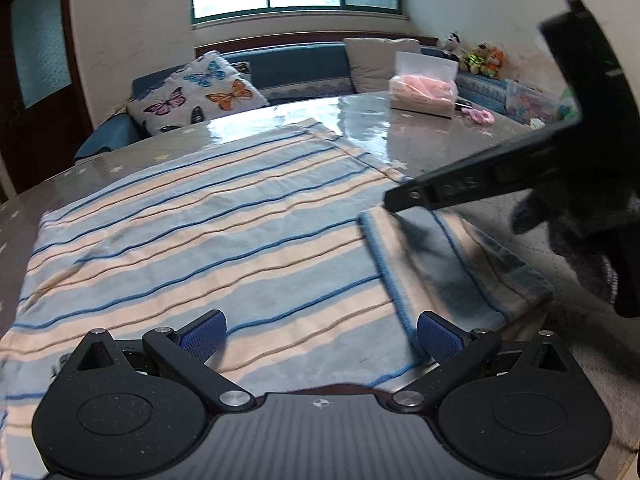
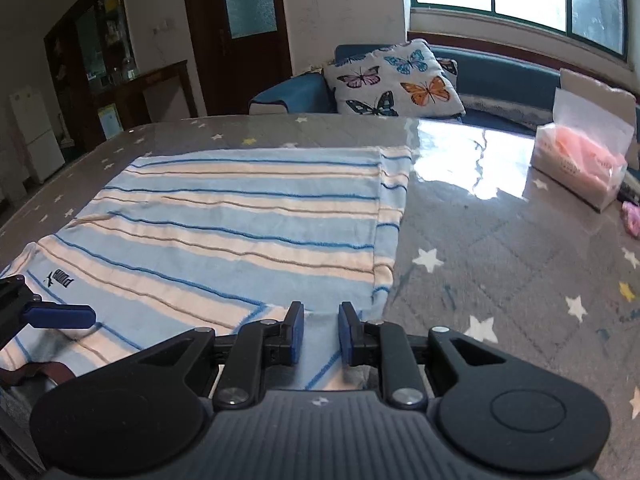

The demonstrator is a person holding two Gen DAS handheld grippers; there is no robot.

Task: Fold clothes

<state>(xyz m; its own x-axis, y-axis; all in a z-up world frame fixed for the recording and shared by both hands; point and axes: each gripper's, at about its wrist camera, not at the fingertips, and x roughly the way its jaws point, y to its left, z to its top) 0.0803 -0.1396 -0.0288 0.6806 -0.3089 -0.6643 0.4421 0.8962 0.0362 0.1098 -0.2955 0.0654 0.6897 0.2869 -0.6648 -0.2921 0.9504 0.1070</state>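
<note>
A striped shirt (image 1: 208, 232) in light blue, cream and dark blue lies flat on the table; it also shows in the right wrist view (image 2: 240, 220). Its sleeve (image 1: 444, 260) is folded inward over the body at the right. My left gripper (image 1: 320, 332) is open just above the shirt's near part, holding nothing. My right gripper (image 2: 320, 332) is narrowly open, and a strip of the sleeve lies between its blue pads (image 2: 295, 330) without being pinched. In the left wrist view the right gripper (image 1: 400, 198) reaches in from the right, its tip over the sleeve's far corner.
The table (image 2: 500, 248) has a glossy grey star-print cover. A tissue box (image 2: 580, 168) and a pink item (image 2: 632, 218) sit at its far right. A blue sofa with a butterfly cushion (image 2: 394, 84) stands behind the table. A dark door (image 2: 236, 32) is at the back.
</note>
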